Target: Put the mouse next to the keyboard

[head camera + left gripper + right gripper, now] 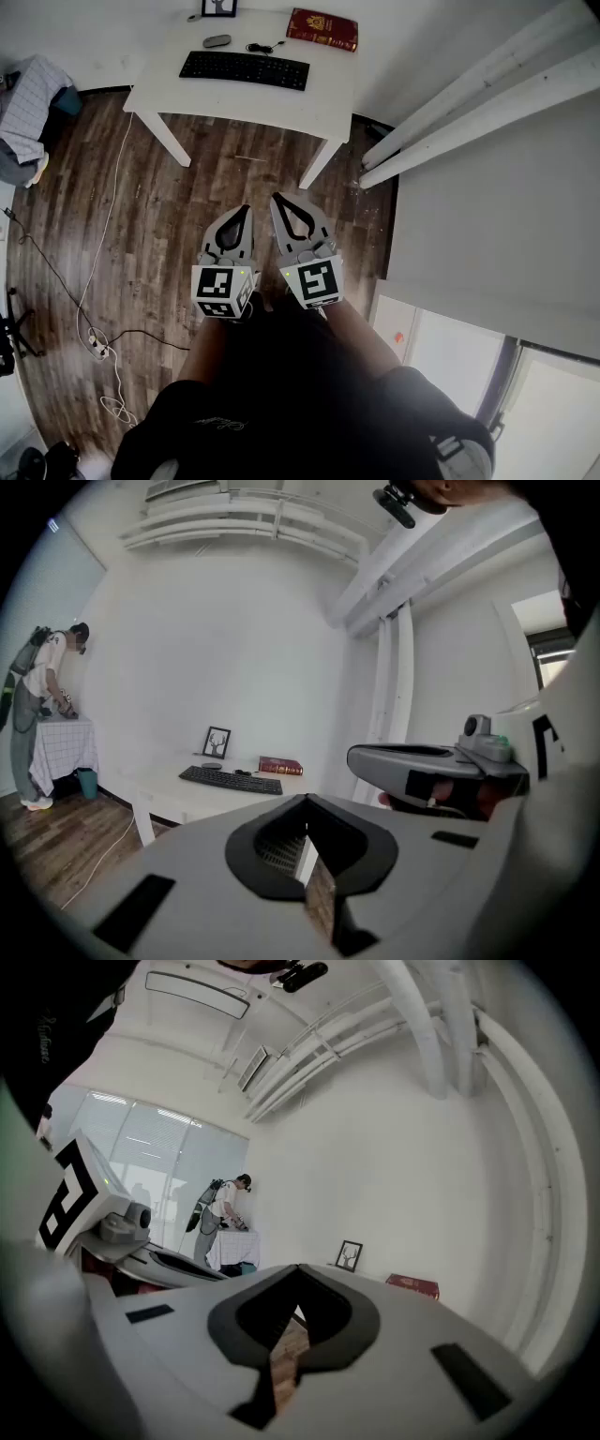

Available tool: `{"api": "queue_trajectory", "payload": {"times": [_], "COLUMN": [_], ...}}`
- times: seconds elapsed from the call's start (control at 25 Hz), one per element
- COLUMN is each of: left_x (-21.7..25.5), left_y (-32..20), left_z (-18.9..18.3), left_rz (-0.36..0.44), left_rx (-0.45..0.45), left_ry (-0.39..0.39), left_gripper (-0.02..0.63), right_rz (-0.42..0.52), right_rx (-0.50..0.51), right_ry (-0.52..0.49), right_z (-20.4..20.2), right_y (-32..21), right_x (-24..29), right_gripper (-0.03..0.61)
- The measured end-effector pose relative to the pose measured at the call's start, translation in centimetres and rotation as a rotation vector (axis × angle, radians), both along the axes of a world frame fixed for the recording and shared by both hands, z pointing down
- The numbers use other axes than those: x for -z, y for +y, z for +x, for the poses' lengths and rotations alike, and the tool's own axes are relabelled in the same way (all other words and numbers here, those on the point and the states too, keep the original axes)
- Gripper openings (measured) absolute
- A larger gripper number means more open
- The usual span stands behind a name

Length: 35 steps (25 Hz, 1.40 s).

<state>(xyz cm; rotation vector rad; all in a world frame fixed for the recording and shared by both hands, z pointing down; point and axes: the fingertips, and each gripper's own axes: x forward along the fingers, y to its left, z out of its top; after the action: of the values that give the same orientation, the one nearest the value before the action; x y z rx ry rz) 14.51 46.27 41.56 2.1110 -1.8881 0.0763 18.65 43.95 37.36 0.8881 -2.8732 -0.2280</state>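
The head view's top edge is cutting off the picture frame [219, 7] on the table [319, 108], and its left edge is slicing through a heap of clothes [23, 103]. A small thing [193, 17] beside the frame is showing too tiny to name. In my left gripper view the mouse [212, 766] is showing only as a dark speck. In my right gripper view my right gripper [298, 1271] is blocking the mouse, the keyboard [245, 69] and nearly all of the table.

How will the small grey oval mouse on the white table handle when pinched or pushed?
The small grey oval mouse looks rounded and smooth, so jaws may slip unless they pinch its sides. It sits low, so it likely slides on the white table rather than rolls or tips. No cord shows on it; probably light, hard to confirm at this size.
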Motion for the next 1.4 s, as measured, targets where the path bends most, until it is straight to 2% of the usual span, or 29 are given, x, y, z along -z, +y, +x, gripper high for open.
{"api": "queue_trajectory", "payload": {"times": [0.48,0.68,1.04,1.4], "left_x": [-0.3,-0.7,-1.1,-2.4], "left_y": [-0.2,0.1,2.1,4.6], "left_z": [0.1,-0.6,-6.6,-14.0], "left_rz": [-0.006,-0.013,-0.025,-0.065], "left_rx": [0.001,0.014,0.081,0.103], "left_ry": [0.007,0.012,0.014,0.007], "left_gripper": [0.003,0.002,0.002,0.002], "right_rz": [-0.023,-0.049,-0.063,-0.106], "right_rx": [-0.002,0.019,0.075,0.105], "right_ry": [0.007,0.014,0.041,0.052], "right_z": [0.1,-1.1,-6.8,-13.9], "right_y": [-0.3,-0.2,1.6,3.7], "right_x": [-0.5,-1.4,-2.1,-3.8], "right_gripper": [0.02,0.02,0.02,0.02]}}
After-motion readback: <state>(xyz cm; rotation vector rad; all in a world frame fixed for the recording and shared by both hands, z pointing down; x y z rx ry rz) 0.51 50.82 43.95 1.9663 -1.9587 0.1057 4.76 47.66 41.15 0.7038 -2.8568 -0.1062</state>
